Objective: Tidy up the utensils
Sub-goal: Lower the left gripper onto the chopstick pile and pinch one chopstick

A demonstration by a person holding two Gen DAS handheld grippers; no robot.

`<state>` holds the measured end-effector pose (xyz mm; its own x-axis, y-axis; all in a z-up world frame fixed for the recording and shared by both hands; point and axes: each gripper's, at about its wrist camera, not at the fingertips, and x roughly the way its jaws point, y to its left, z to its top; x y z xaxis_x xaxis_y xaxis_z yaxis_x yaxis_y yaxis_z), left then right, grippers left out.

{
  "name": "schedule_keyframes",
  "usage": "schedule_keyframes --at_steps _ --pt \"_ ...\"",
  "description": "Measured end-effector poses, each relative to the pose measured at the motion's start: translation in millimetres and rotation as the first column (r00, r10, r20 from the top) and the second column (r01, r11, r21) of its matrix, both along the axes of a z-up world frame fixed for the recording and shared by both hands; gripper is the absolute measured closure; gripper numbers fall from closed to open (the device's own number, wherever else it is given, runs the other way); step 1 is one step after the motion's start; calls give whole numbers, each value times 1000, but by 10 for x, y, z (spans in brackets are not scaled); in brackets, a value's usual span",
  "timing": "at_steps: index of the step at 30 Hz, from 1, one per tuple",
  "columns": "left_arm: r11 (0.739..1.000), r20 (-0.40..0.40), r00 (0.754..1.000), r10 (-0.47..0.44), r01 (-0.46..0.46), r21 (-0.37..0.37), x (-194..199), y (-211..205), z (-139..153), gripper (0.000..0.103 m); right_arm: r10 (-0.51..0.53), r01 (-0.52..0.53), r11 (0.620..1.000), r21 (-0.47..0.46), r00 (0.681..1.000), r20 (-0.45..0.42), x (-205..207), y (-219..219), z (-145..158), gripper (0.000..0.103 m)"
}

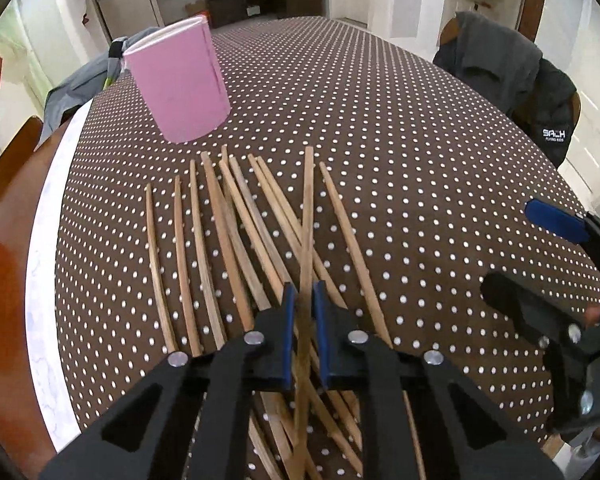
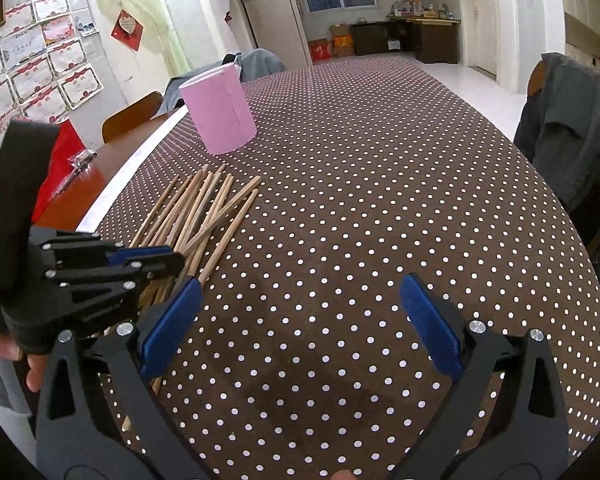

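Grip matters now: left claw (image 1: 303, 300) is closed on one chopstick (image 1: 308, 216) above the pile (image 1: 236, 240), so lift it straight toward the pink cup (image 1: 180, 80) ahead-left, while the right claw (image 2: 300, 320) waits wide and empty over the worktop (image 2: 380, 200).

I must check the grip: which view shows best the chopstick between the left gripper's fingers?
Left wrist view: the chopstick runs between the left gripper pads. In the right wrist view, that gripper's body hides it.

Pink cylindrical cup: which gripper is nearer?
Left. The left gripper is shut on a wooden chopstick in the pile just in front of the pink cylindrical cup; the right gripper hangs open farther back, beside the pile.
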<state>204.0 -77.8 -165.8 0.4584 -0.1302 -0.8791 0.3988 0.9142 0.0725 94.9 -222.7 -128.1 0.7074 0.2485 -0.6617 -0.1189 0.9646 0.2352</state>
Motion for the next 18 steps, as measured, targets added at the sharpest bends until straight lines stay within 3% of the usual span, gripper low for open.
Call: schedule_keyframes --at_steps 8,18 --pt "1000 -34 999 -13 13 8 62 -43 83 96 26 -26 1000 -8 1000 -16 135 41 35 6" --pt "994 42 996 75 -72 -77 -115 219 247 97 76 -76 997 4 990 -120 339 249 -68 6"
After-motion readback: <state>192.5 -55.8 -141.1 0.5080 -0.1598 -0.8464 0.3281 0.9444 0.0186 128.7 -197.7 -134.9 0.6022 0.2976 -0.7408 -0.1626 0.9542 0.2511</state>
